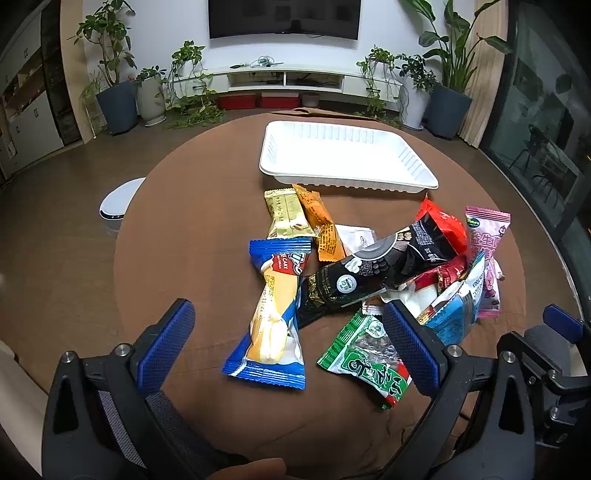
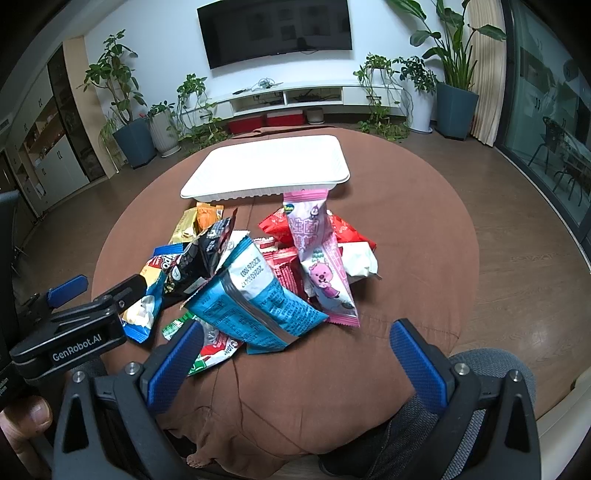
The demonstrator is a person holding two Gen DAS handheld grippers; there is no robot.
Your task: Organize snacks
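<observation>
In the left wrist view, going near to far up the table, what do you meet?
left gripper → green snack packet → black snack packet → gold snack packet → white tray

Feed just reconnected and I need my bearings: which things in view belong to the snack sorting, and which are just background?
Belongs to the job:
white tray
blue cake packet
green packet
black packet
pink packet
gold packet
left hand-held gripper
right hand-held gripper

Just background:
television
potted plants
red boxes
</observation>
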